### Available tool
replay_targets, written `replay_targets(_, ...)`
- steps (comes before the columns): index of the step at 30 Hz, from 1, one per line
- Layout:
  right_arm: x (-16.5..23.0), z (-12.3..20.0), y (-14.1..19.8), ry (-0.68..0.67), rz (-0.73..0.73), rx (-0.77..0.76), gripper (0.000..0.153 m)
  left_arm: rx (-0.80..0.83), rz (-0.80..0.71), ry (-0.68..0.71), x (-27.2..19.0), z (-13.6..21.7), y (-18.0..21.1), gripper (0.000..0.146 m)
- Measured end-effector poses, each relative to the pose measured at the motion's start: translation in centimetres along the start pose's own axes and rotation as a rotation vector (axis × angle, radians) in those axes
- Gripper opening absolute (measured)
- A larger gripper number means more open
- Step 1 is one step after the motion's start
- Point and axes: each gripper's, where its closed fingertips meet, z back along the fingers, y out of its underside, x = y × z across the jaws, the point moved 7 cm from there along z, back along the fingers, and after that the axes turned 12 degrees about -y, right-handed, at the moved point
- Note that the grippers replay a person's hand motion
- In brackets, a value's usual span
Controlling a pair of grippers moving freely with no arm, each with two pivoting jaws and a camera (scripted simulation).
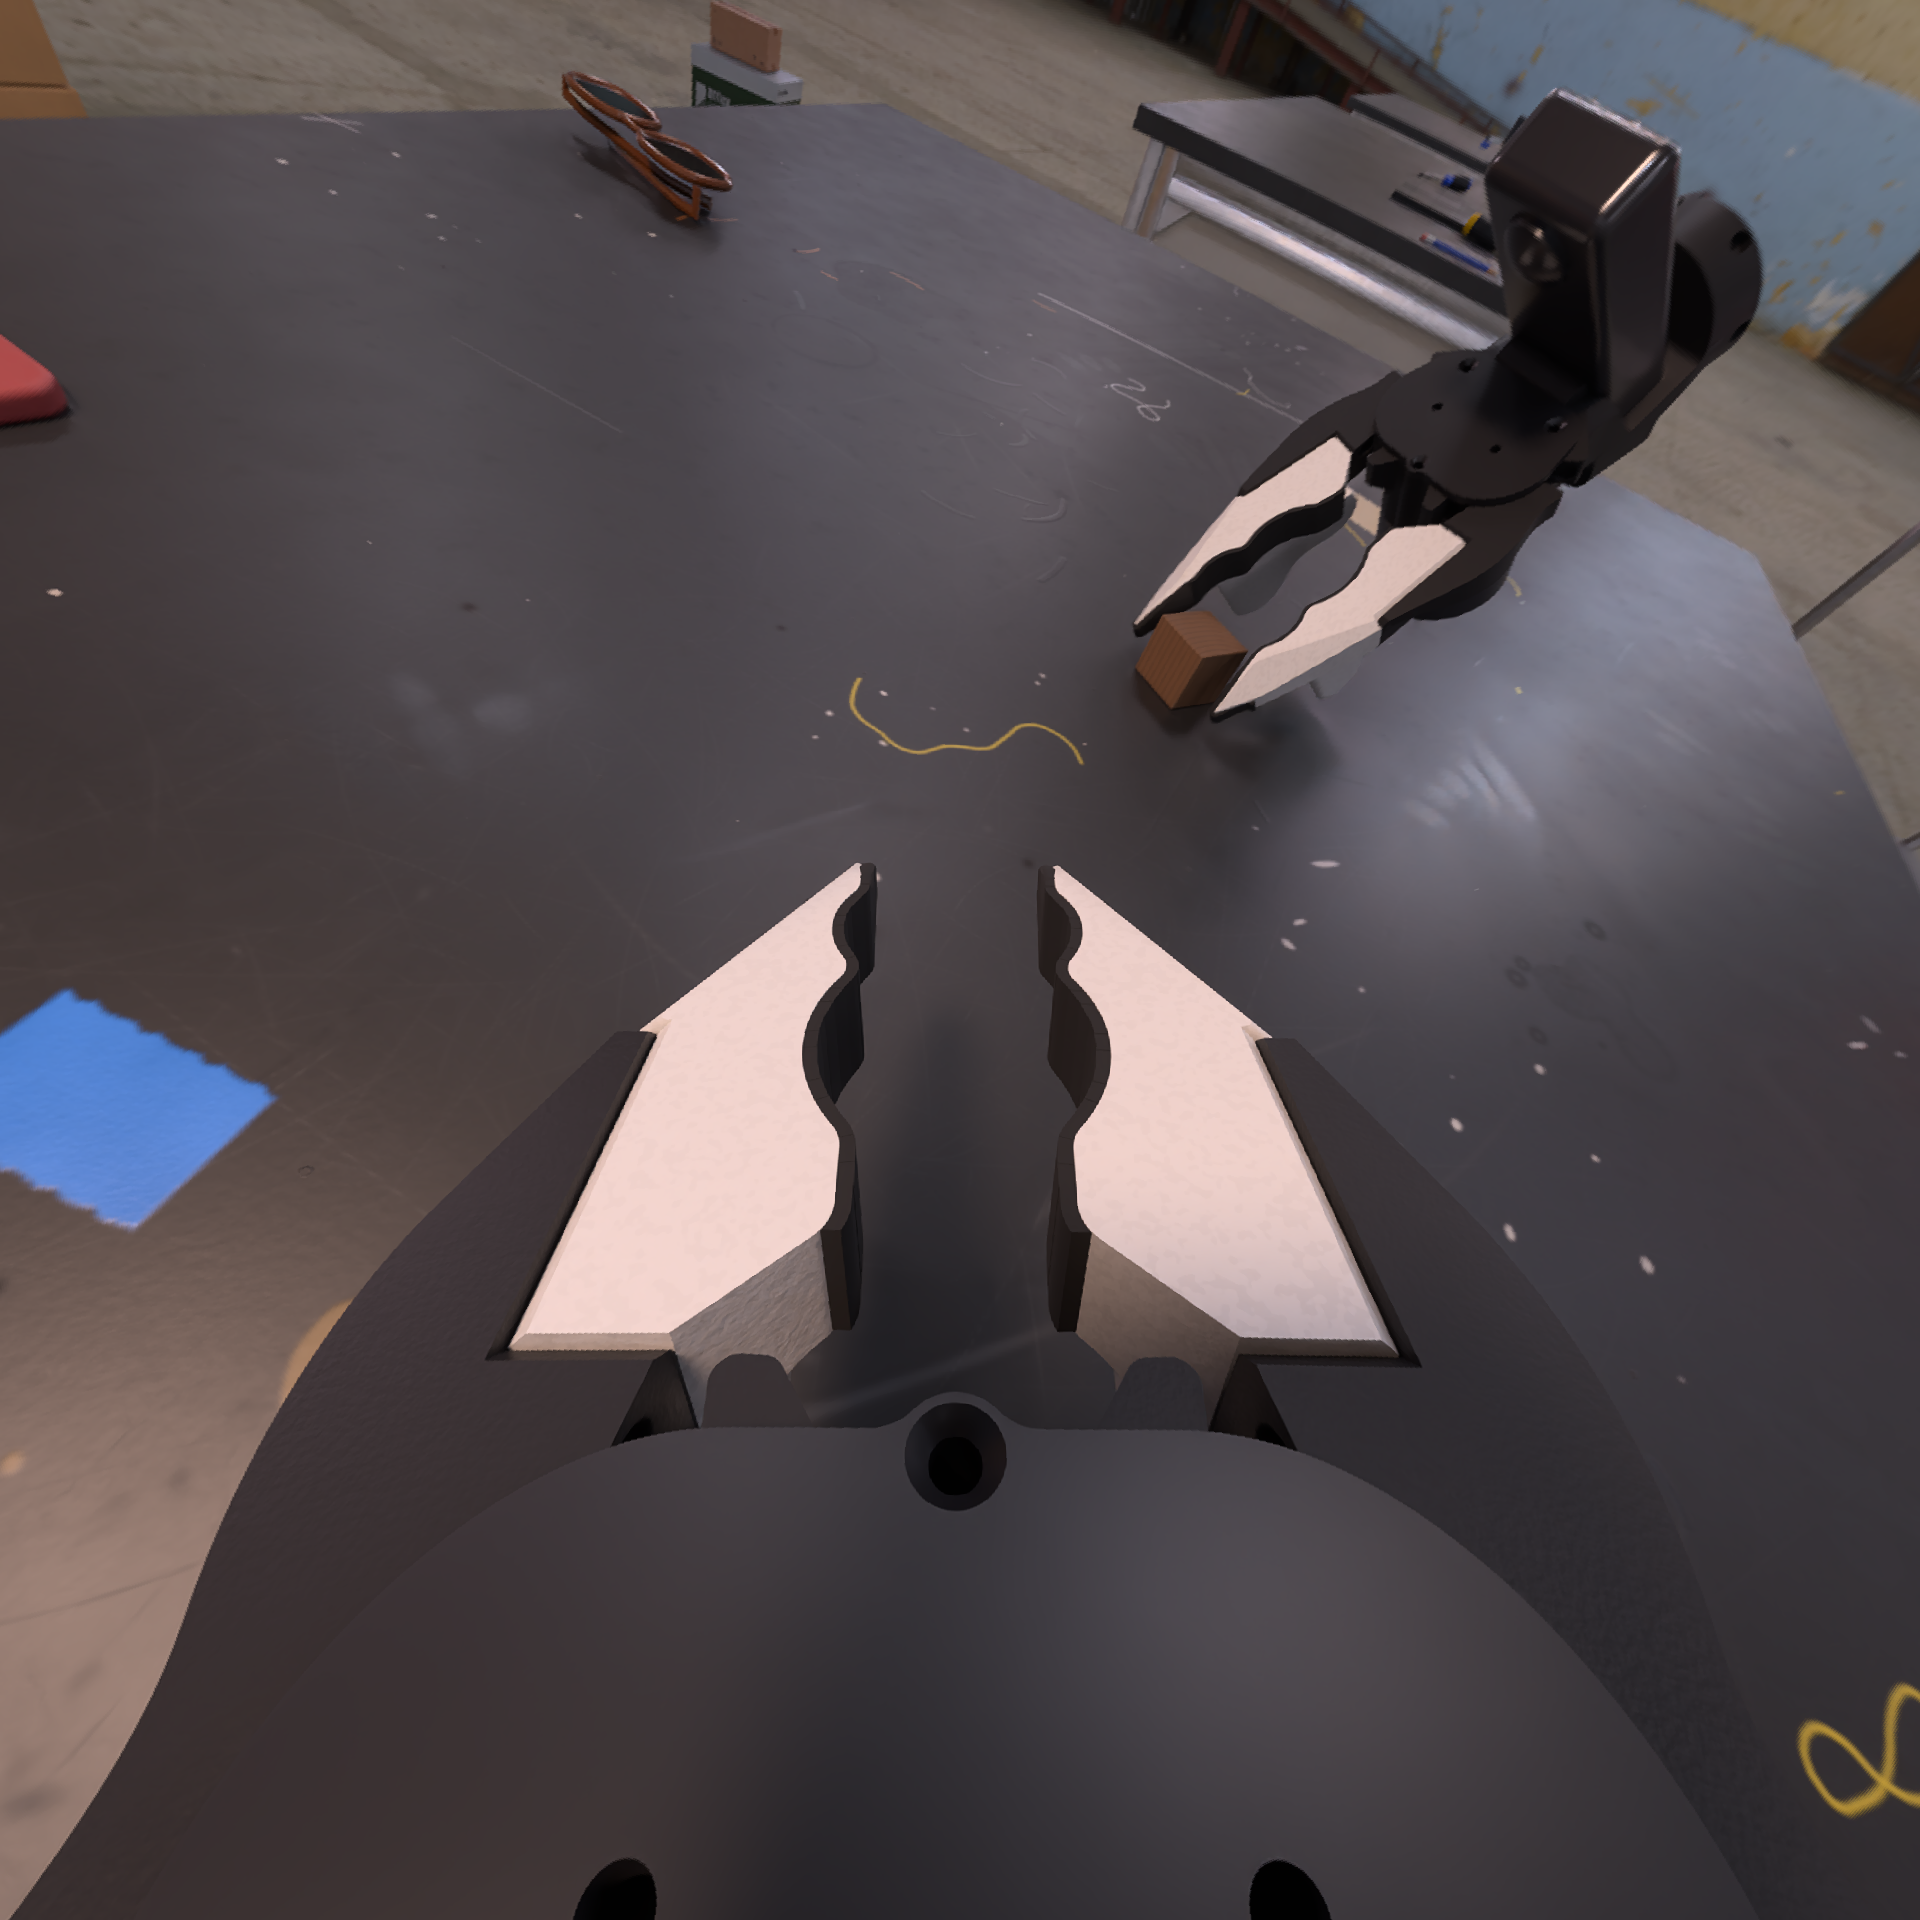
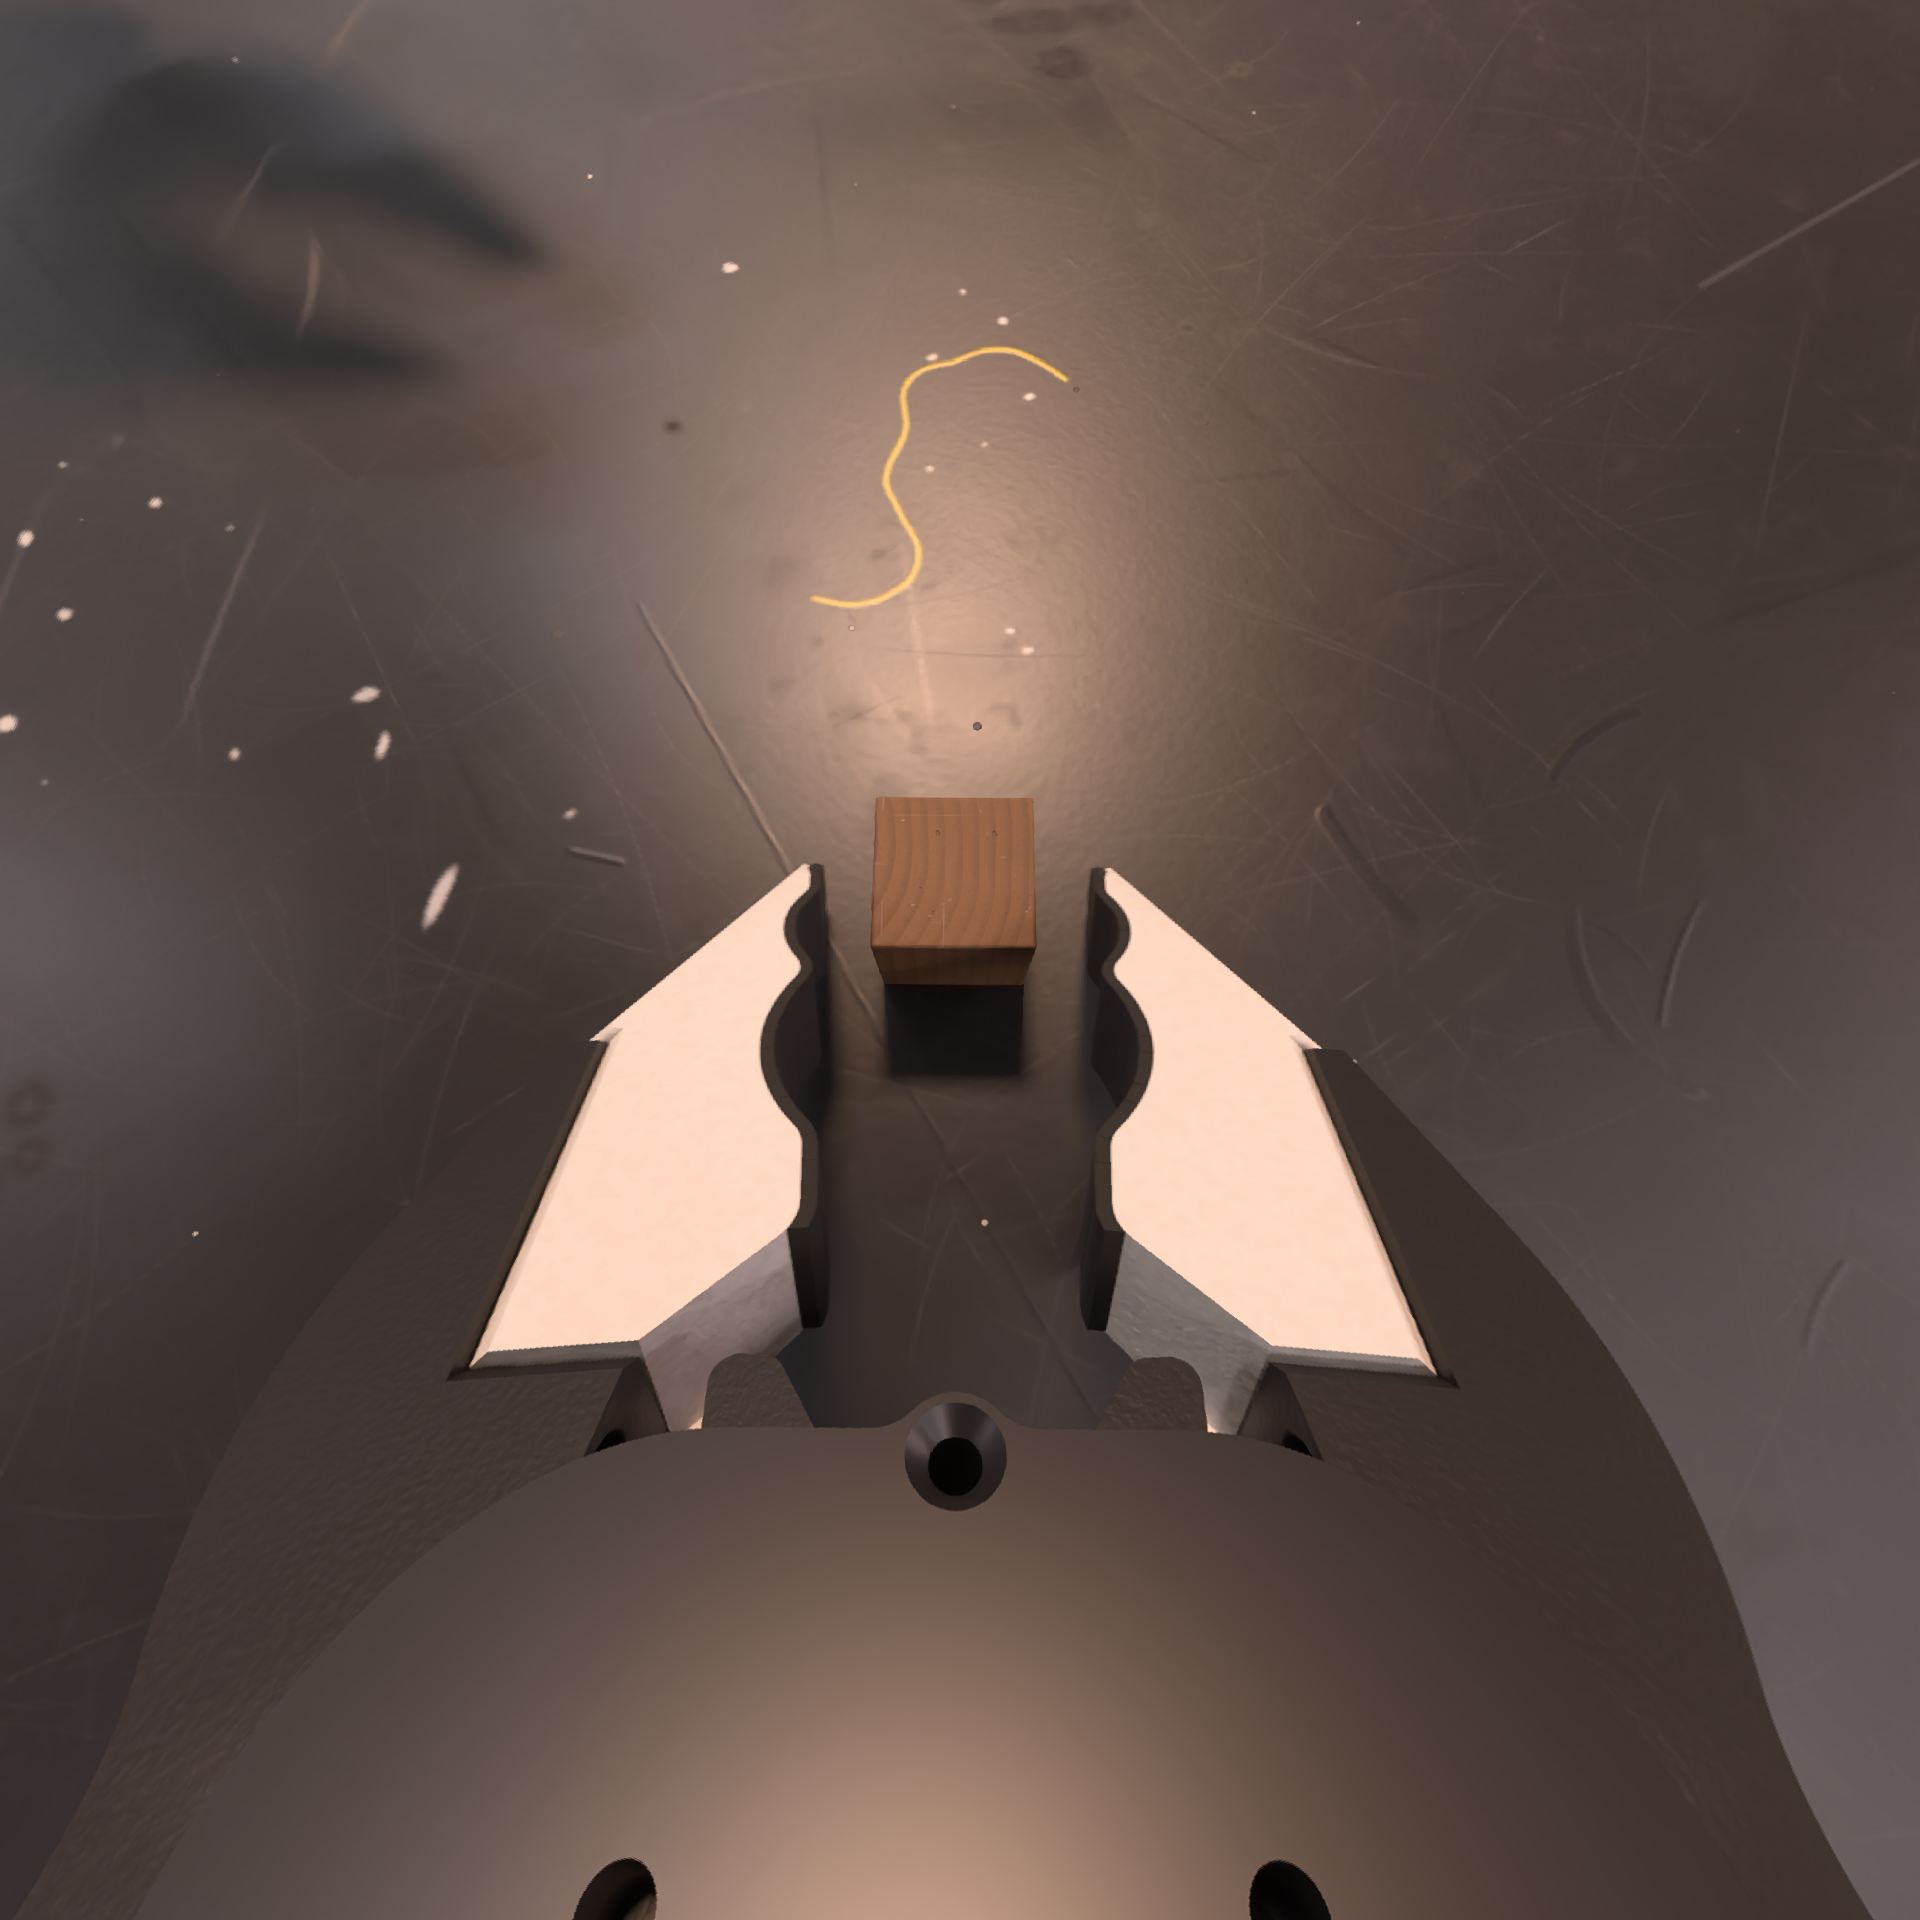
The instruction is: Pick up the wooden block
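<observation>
A small brown wooden block (image 2: 954, 888) sits on the dark table between the tips of my right gripper (image 2: 956, 883). The jaws are open, with a gap on each side of the block. In the left wrist view the same block (image 1: 1188, 659) lies at the right of the table, with the right gripper (image 1: 1179, 665) tilted down over it, one fingertip on each side. My left gripper (image 1: 956, 878) is open and empty, low over the middle of the table, well away from the block.
A dark scratched table (image 1: 623, 520) carries brown glasses (image 1: 649, 145) at the far edge, a red object (image 1: 26, 379) at the left edge and a blue patch (image 1: 114, 1107) at the near left. A thin yellow thread (image 1: 961, 732) lies left of the block. Another table (image 1: 1320, 177) stands behind.
</observation>
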Motion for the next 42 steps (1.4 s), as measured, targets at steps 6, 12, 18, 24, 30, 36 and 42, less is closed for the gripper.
replay_targets(6,0.2,0.0,0.0,-0.017,0.009,0.001,0.030,0.015,-0.008,-0.002,0.0,-0.2,0.2,0.031)
replay_targets(12,0.6,-0.1,-0.1,-0.036,0.024,0.005,0.030,0.001,-0.031,-0.008,-0.4,-0.1,-0.1,0.031)
replay_targets(18,2.0,0.5,-1.6,-0.157,0.049,-0.137,0.030,0.004,-0.034,-0.010,-0.4,-0.1,0.0,0.031)
replay_targets(24,5.2,-0.1,-4.0,-0.275,0.169,-0.244,0.030,0.013,-0.046,0.000,-0.8,-0.3,0.1,0.032)
replay_targets(30,10.5,-3.2,-6.1,-0.429,0.343,-0.202,0.030,0.029,-0.049,0.003,-0.7,-0.6,0.4,0.031)
replay_targets(36,13.0,-6.1,-5.9,-0.486,0.406,-0.059,0.030,0.020,-0.043,0.011,-0.8,-0.5,0.2,0.031)
replay_targets(42,13.0,-6.5,-5.5,-0.498,0.394,-0.032,0.030,0.027,-0.053,0.012,-1.0,-0.6,0.3,0.032)
